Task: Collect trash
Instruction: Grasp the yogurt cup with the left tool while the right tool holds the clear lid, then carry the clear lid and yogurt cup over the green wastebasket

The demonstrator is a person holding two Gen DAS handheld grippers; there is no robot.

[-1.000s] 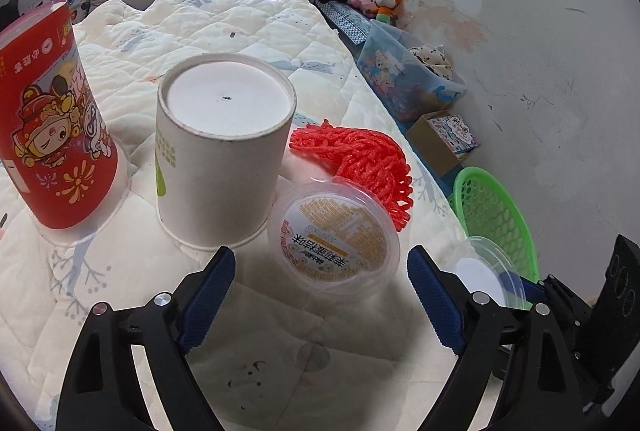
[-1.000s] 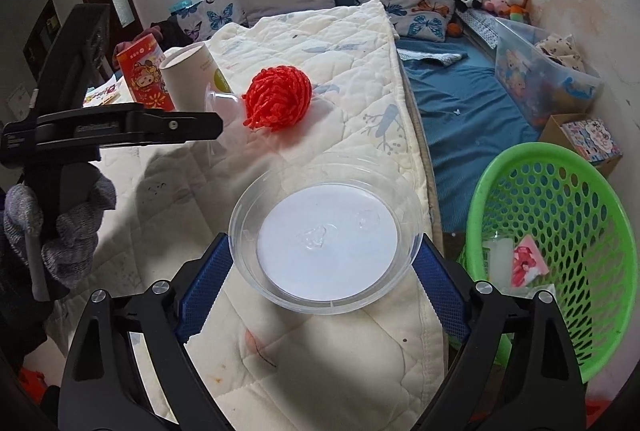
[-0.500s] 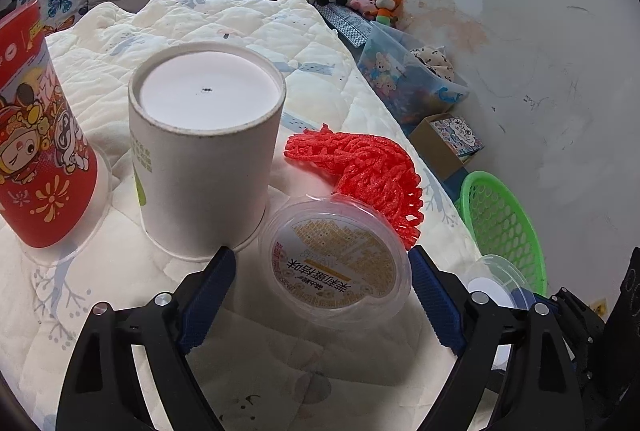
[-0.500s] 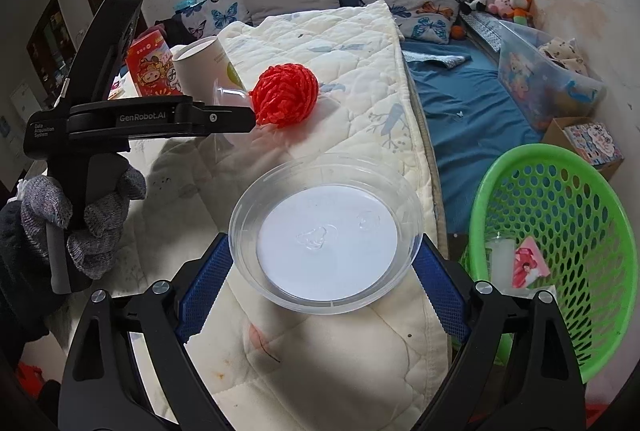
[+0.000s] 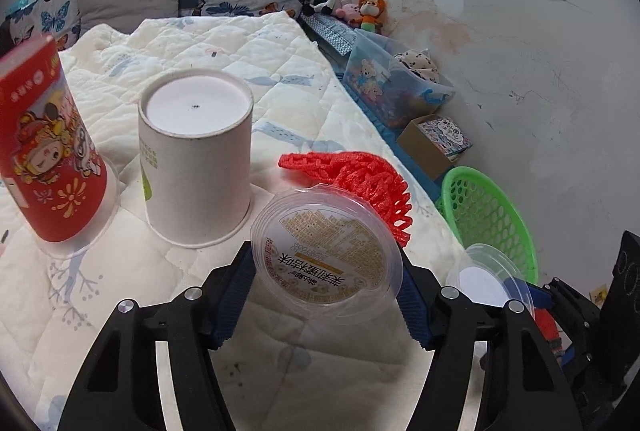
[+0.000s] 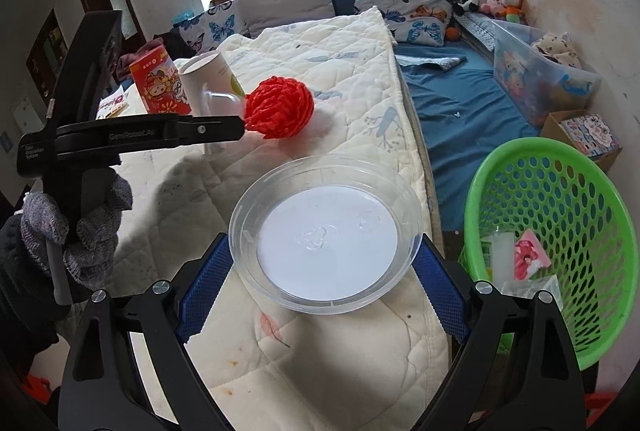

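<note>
On the bed, the left gripper (image 5: 326,285) is closing on the cup (image 5: 326,259); squeeze softly. Right gripper (image 6: 324,289) grips the lid (image 6: 326,233). Basket (image 6: 560,191) waits.

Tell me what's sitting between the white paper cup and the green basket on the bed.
The red foam net lies between the white paper cup and the green basket, on the quilt. The left wrist view shows this best.

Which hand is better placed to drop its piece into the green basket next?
Right. The right gripper has the clear plastic lid between its pads at the quilt's edge, with the green basket just beside it. The left gripper, closing around the printed lid, sits farther in.
</note>
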